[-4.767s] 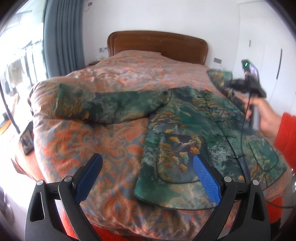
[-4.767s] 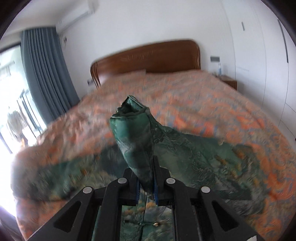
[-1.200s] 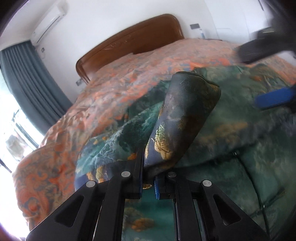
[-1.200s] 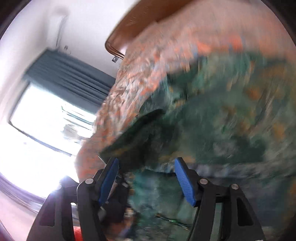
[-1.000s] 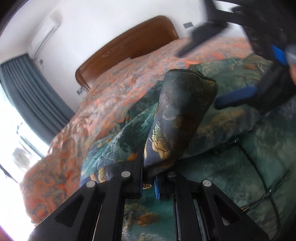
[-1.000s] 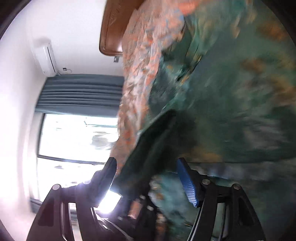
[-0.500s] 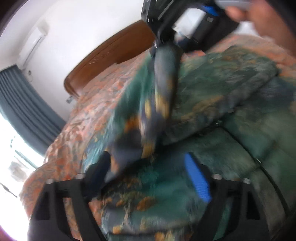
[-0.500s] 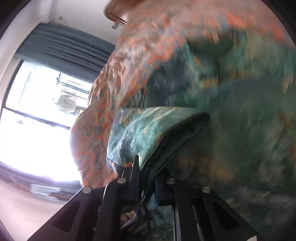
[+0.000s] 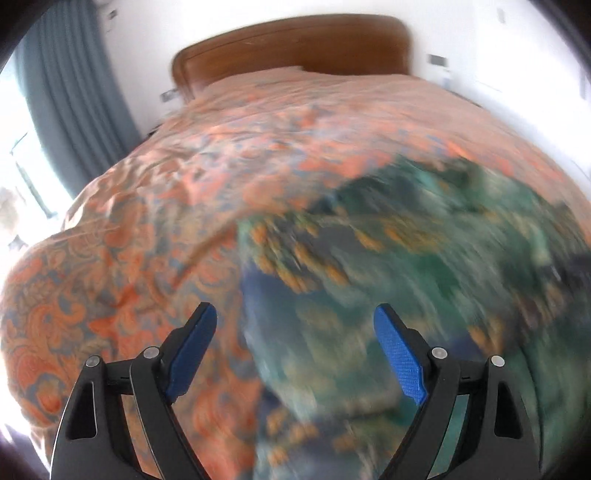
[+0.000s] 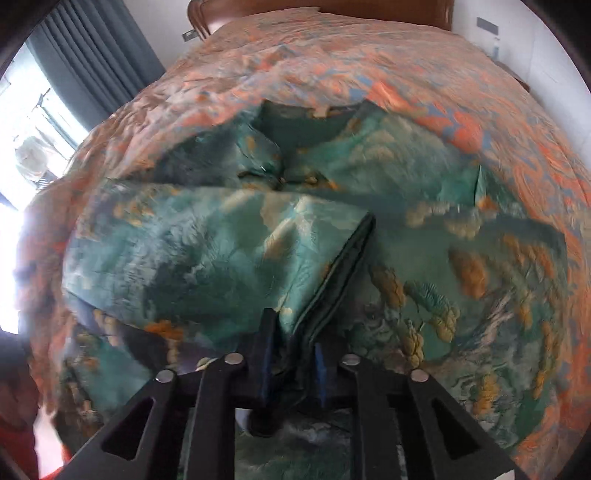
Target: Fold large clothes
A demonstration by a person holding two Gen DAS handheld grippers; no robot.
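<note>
Pinching the jacket's (image 10: 221,251) sleeve edge, the right tongs (image 10: 291,354) have just loosened slightly; left tongs (image 9: 295,332) gape wide above the bed (image 9: 147,221).

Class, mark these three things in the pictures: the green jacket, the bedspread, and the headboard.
green jacket (image 10: 207,254): right wrist view, on the folded-over sleeve.
bedspread (image 9: 122,266): left wrist view, on the bare orange part left of the jacket.
headboard (image 9: 295,44): left wrist view, on the wooden panel's middle.

An orange paisley bedspread (image 9: 155,229) fills the middle and left of both frames. A brown wooden headboard (image 9: 295,44) stands at top centre against a white wall (image 9: 147,26). Grey-blue curtains (image 9: 74,92) hang at upper left beside a bright window (image 10: 26,122).
</note>
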